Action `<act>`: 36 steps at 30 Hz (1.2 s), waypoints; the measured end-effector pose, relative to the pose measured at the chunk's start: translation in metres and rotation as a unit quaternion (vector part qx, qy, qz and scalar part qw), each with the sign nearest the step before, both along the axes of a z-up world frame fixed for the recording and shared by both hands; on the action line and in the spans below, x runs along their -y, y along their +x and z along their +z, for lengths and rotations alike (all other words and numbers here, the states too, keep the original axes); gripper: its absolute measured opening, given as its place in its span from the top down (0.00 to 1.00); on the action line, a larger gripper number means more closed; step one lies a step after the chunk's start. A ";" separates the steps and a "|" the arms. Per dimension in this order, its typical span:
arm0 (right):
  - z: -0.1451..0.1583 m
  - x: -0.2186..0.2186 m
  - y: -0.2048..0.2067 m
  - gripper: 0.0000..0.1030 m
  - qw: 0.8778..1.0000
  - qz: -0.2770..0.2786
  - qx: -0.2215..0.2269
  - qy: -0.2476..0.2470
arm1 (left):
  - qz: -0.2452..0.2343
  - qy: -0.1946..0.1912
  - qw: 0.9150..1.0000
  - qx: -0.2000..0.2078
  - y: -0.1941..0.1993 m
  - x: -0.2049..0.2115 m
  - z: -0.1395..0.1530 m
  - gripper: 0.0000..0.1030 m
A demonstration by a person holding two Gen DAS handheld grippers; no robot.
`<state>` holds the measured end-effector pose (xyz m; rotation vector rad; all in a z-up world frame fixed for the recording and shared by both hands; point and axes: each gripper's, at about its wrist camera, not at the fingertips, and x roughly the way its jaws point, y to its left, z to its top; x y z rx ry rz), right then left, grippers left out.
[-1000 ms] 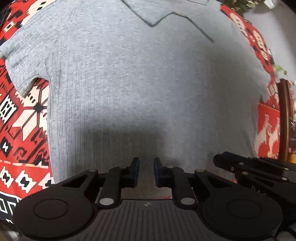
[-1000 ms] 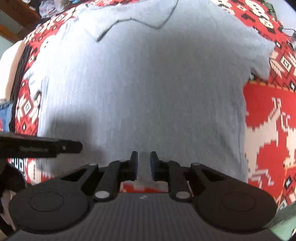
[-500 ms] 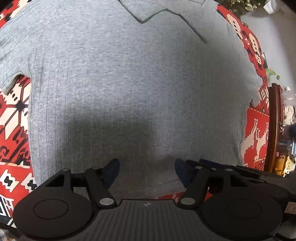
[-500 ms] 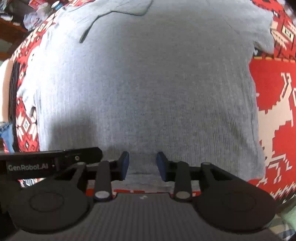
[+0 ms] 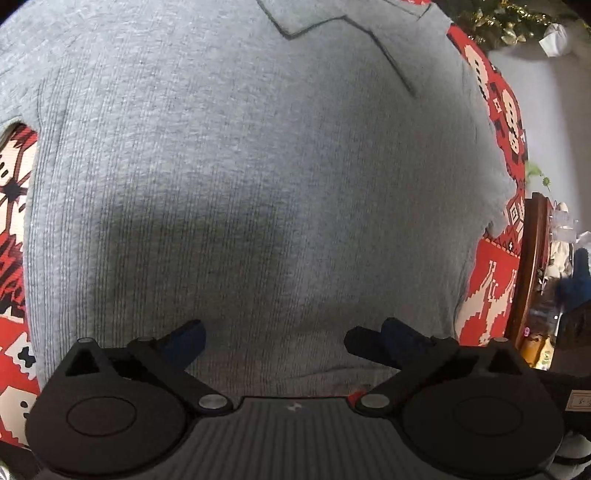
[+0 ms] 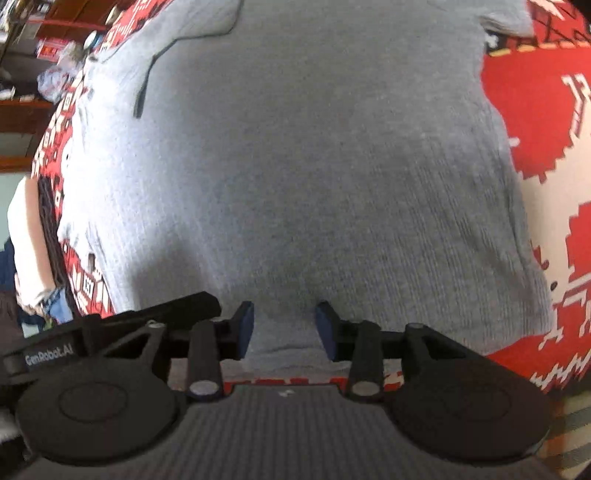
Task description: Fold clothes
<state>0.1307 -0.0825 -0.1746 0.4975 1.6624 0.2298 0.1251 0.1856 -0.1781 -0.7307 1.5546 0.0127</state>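
Observation:
A grey ribbed polo shirt (image 5: pixel 258 166) lies flat on a red patterned blanket (image 5: pixel 491 288), collar (image 5: pixel 332 29) at the far end and hem nearest me. My left gripper (image 5: pixel 273 332) hangs over the hem, its jaws still opening and now spread wide, gripping nothing. In the right wrist view the shirt (image 6: pixel 314 166) fills the frame. My right gripper (image 6: pixel 284 310) is also at the hem, jaws opening, with hem fabric showing between the pads but not pinched. The two grippers sit side by side; the left gripper's black body (image 6: pixel 110 332) shows in the right wrist view.
The blanket (image 6: pixel 535 110) reaches past the shirt on both sides. A dark wooden furniture edge (image 5: pixel 532 277) stands at the right of the left wrist view. Cluttered wooden shelves (image 6: pixel 22 92) fill the upper left of the right wrist view.
Both grippers were nearly shut and have spread their jaws, the left much wider. Both have sunk closer to the shirt near its hem, and the right view has rolled.

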 end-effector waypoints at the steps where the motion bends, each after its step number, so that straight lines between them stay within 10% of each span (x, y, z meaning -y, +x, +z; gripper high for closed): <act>1: 0.000 -0.002 0.002 0.58 1.000 0.004 -0.008 -0.006 | -0.001 0.002 1.000 -0.008 0.003 -0.001 0.000 0.10; 2: 0.000 -0.005 0.005 0.58 1.000 0.008 -0.013 -0.013 | -0.002 0.006 1.000 -0.014 0.005 -0.002 0.001 0.25; 9: 0.049 -0.025 0.026 0.58 0.994 0.046 0.062 -0.074 | 0.026 0.064 0.997 0.025 0.027 -0.013 0.049 0.28; 16: 0.085 -0.002 0.080 0.61 0.971 0.014 0.161 -0.177 | 0.012 0.124 0.990 0.072 0.074 -0.019 0.058 0.56; 21: 0.079 0.027 0.136 0.79 0.957 0.000 0.211 -0.197 | -0.019 0.148 0.984 0.102 0.115 -0.008 0.050 0.76; 36: 0.034 0.031 0.262 0.83 0.937 0.101 0.260 -0.208 | -0.045 0.168 0.972 0.159 0.238 -0.026 0.054 0.77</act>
